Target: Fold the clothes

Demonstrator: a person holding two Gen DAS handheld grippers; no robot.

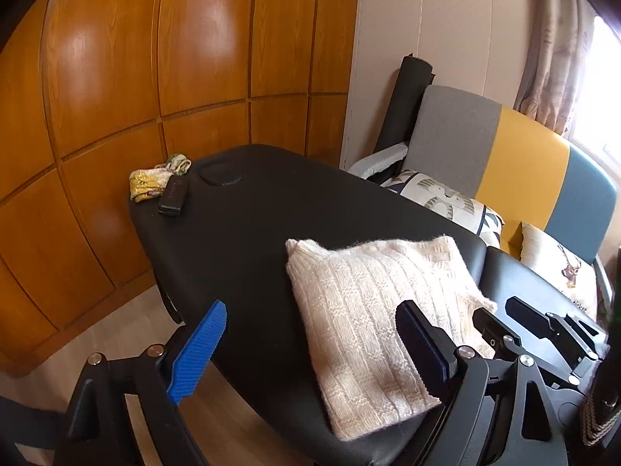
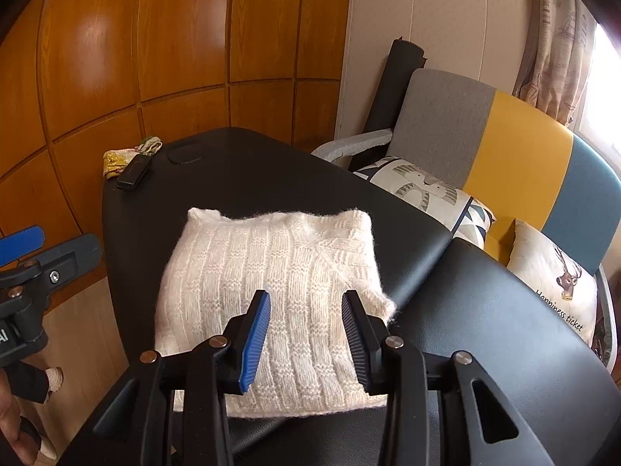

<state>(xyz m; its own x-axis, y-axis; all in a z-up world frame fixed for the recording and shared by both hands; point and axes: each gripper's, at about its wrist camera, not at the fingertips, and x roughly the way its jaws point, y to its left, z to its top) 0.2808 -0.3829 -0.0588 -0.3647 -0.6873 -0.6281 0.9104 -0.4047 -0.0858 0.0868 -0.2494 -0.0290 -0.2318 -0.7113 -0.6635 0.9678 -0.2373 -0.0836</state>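
Sweater (image 2: 271, 287) lies folded (both grippers empty, fingers apart) on table (image 2: 485, 330).

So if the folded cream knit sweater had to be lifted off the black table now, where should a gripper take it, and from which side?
Probably at the near edge of the cream knit sweater, approached from the operator's side. It lies flat as a thick folded square, so a low pinch across that stacked edge should catch all layers. The right gripper is open just above it. The loose fuzzy corner at the right looks thin and might unfold.
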